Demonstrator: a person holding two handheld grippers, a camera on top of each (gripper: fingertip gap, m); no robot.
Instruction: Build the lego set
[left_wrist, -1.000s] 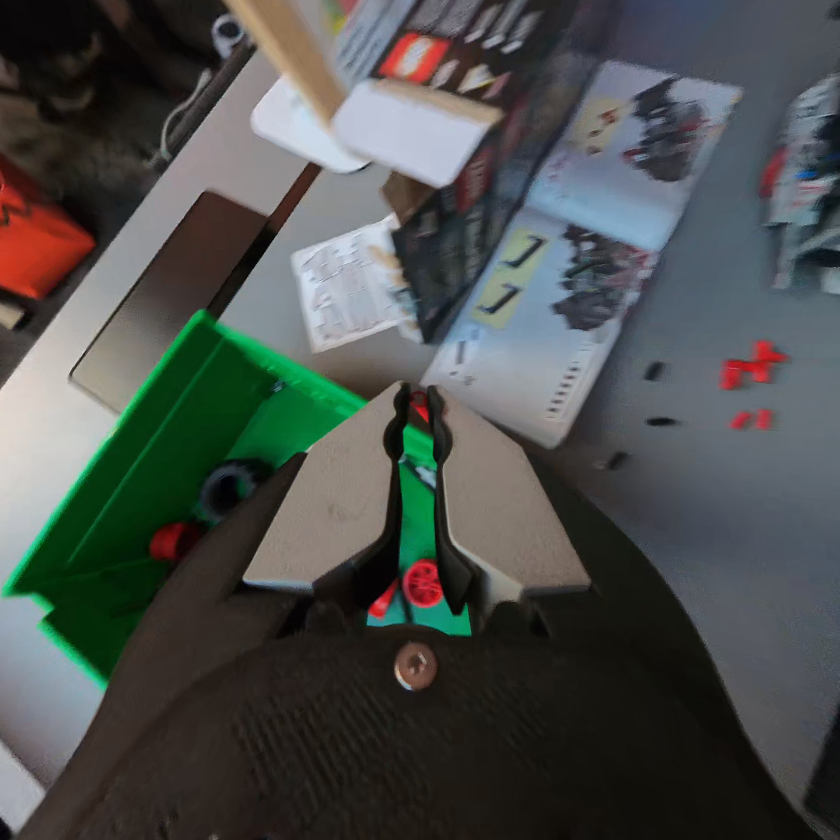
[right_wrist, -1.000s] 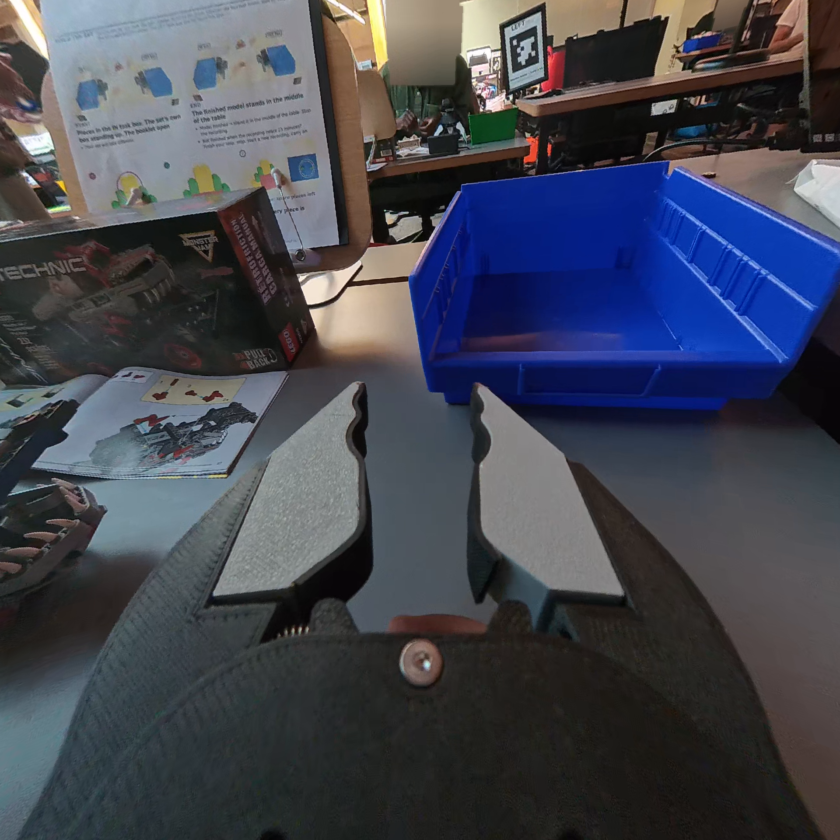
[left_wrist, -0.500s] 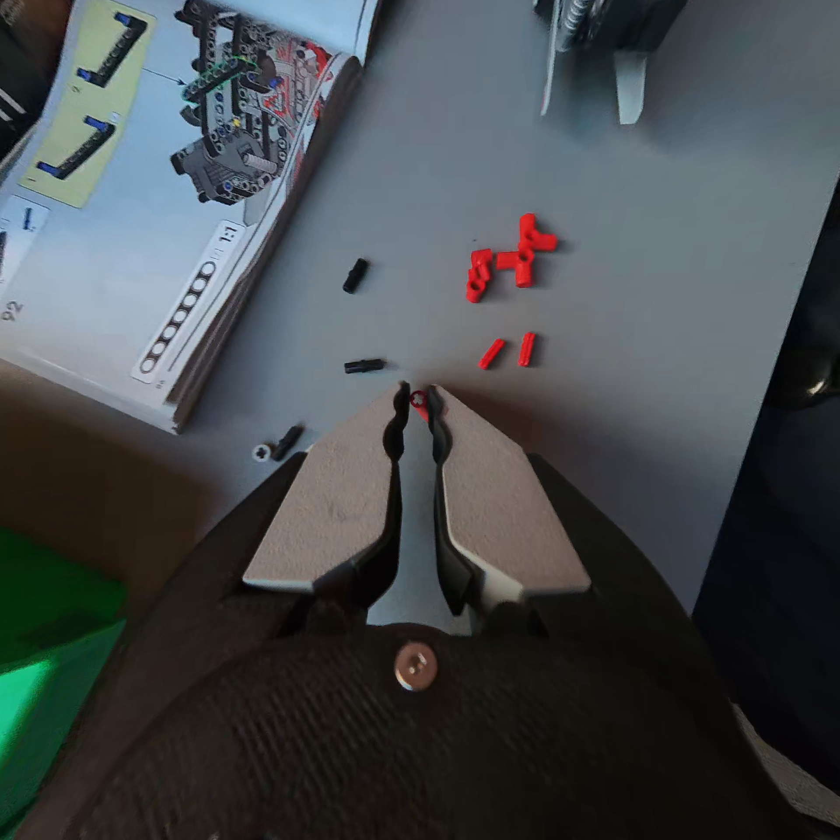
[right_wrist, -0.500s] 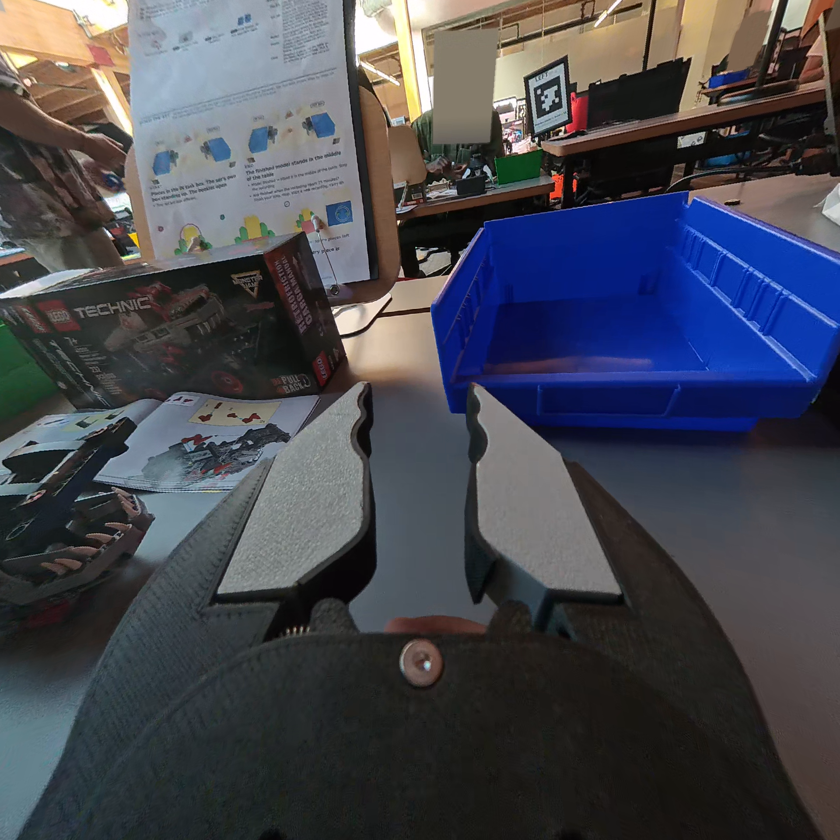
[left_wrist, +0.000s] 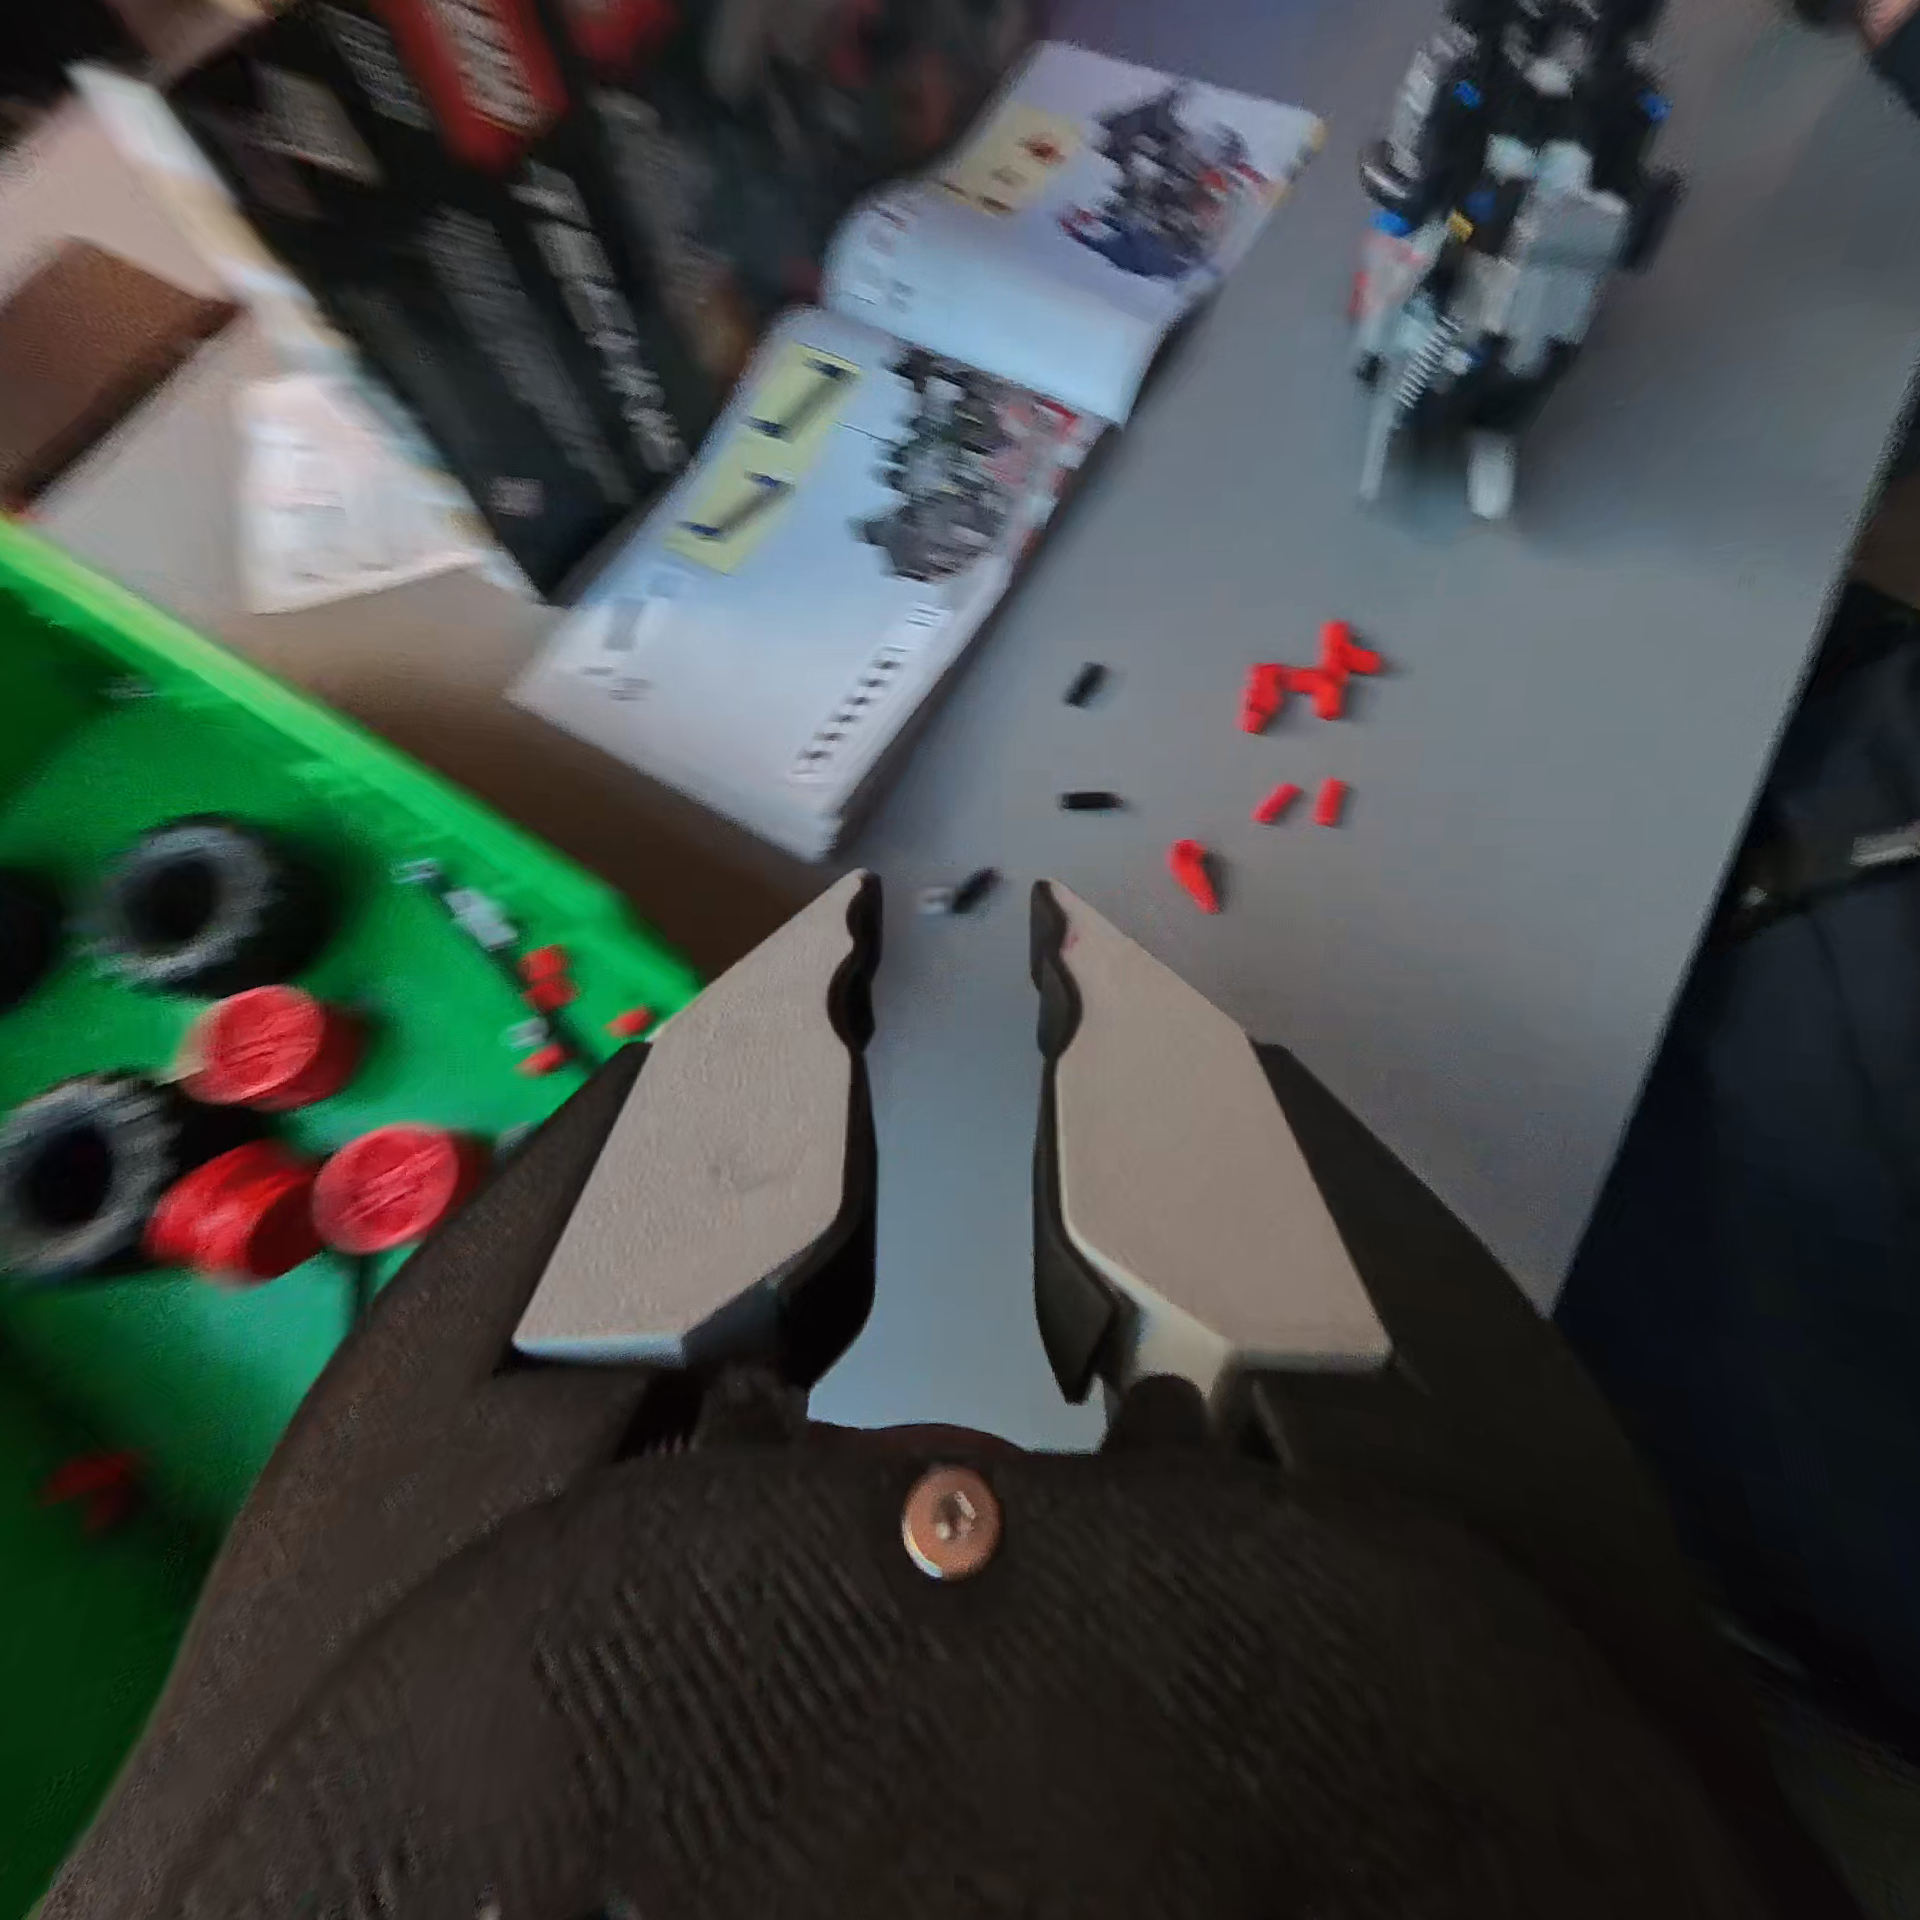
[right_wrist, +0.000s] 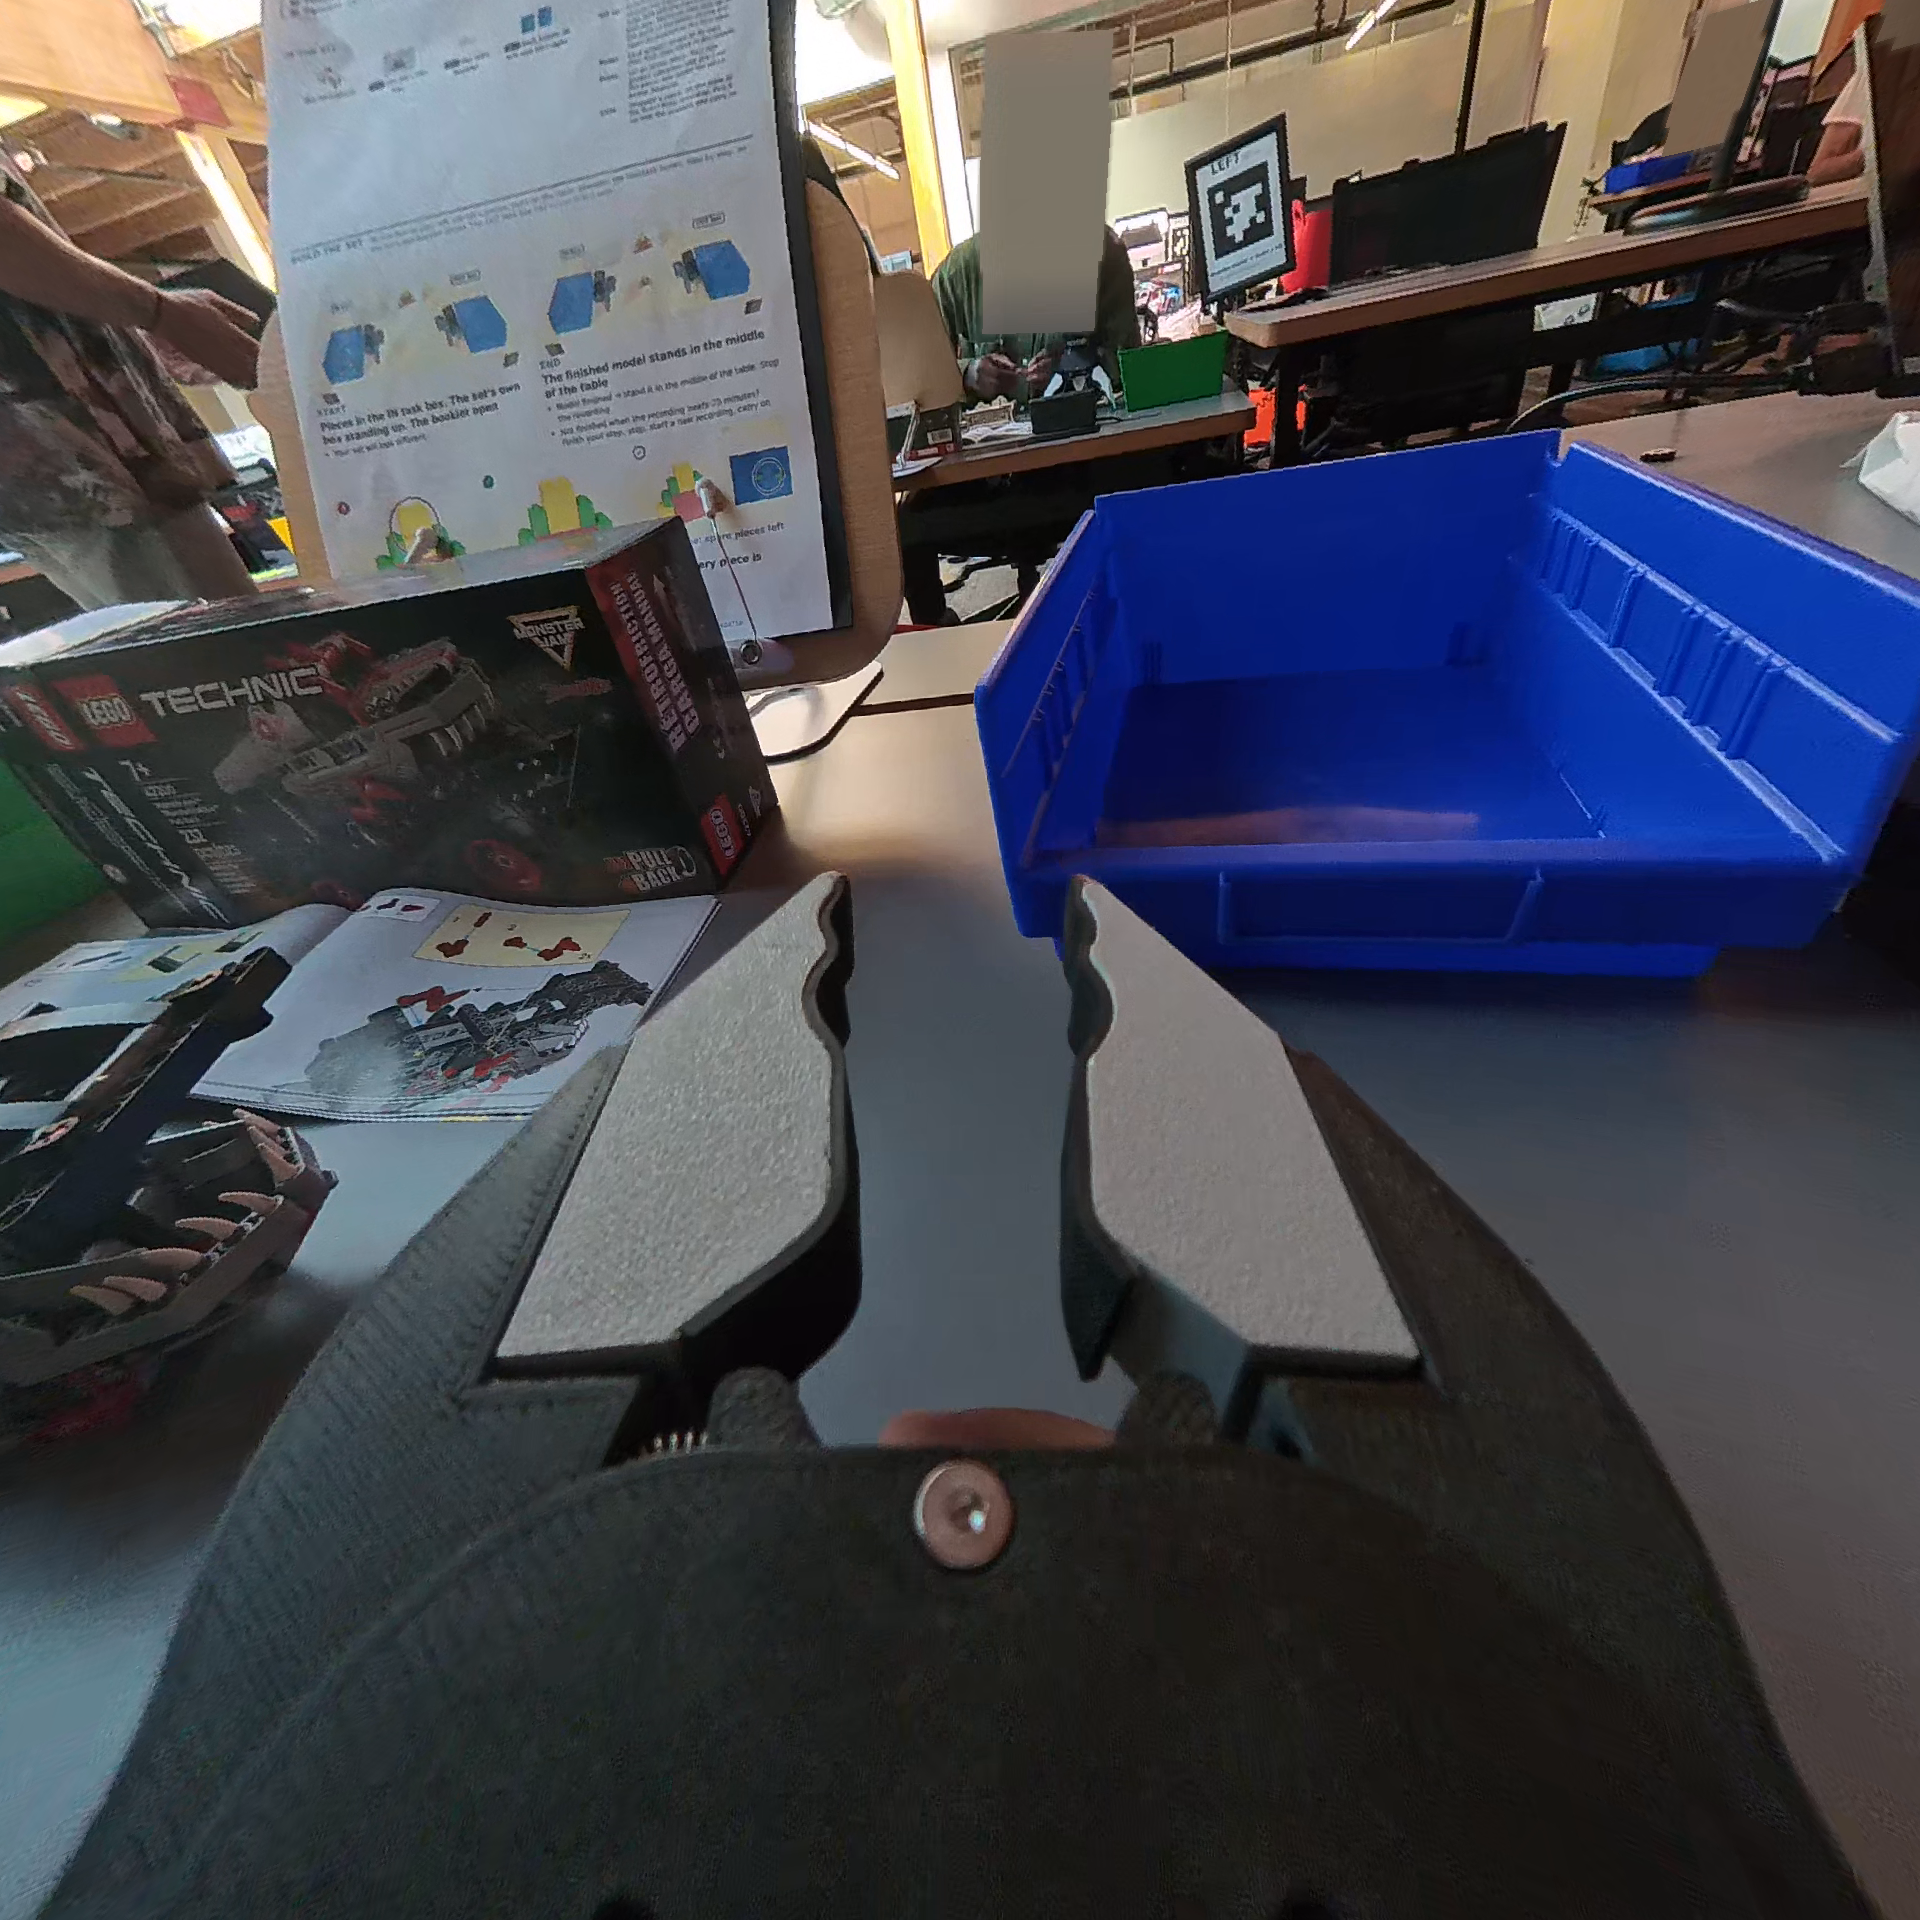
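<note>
My left gripper is open and empty above the grey table. A small red piece lies just ahead and right of its tips, near loose red pieces and black pins. The green bin at left holds black tyres and red hubs. The half-built model stands far right; it also shows in the right wrist view. My right gripper is open and empty over bare table.
An open instruction booklet and the dark set box lie ahead. An empty blue bin stands at right. An instruction sheet on a stand is behind. People sit at other tables. The table edge runs along the right.
My left gripper carried a small red piece from the green bin to the table, opened and released it beside the other red pieces, then pulled back. My right gripper drifted slightly, still open.
</note>
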